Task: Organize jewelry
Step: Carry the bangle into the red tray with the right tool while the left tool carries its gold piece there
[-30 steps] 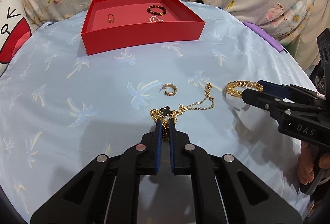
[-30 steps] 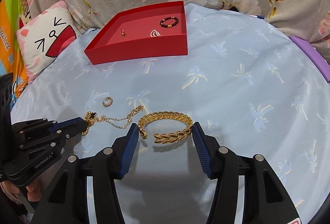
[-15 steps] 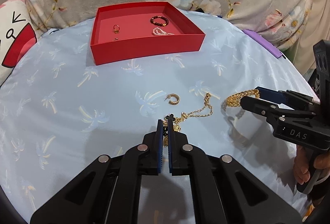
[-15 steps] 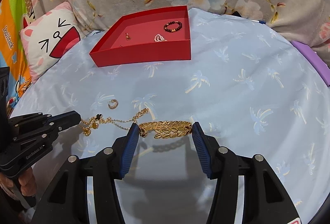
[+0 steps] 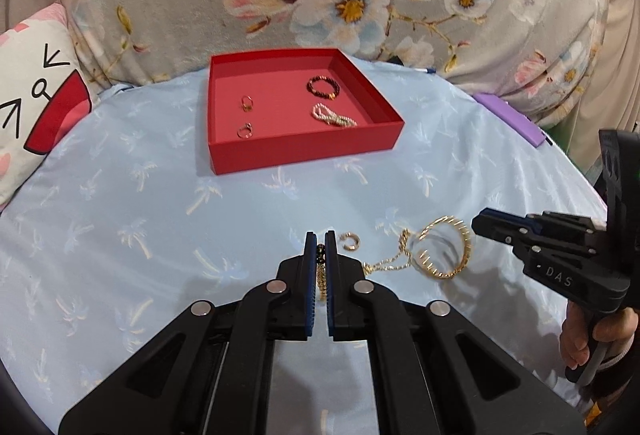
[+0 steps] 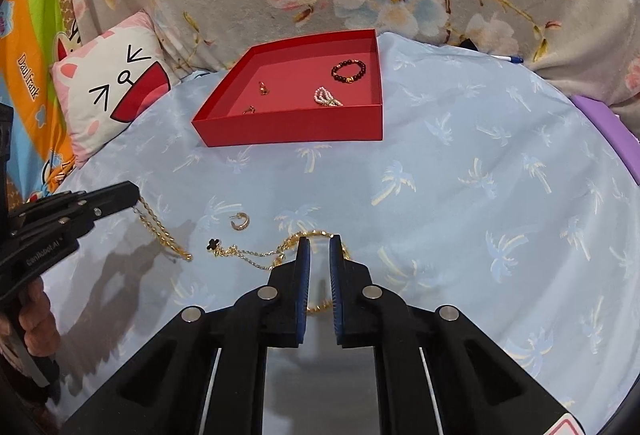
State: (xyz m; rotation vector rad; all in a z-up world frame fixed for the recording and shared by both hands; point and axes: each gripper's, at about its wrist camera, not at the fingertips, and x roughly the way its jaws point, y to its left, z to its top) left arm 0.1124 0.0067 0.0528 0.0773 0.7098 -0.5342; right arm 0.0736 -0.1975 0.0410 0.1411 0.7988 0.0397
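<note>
- Your left gripper (image 5: 320, 247) is clenched on one end of the gold chain necklace with the black clover charm (image 6: 240, 253), so its free length sags to the pale blue palm-print bedspread (image 6: 460, 175).
- Your right gripper (image 6: 319, 247) is closing its blue-padded fingers (image 6: 303, 275) on the gold leaf-pattern bangle (image 5: 444, 251), which stands on edge between them.
- The chain's far end lies touching the bangle, so they could snag as you lift.
- The small gold hoop earring (image 6: 240, 222) lies loose on the bedspread.
- The shallow red cardboard tray (image 5: 304, 151) sits well beyond, holding rings and two beaded bracelets; both pieces probably go there.
</note>
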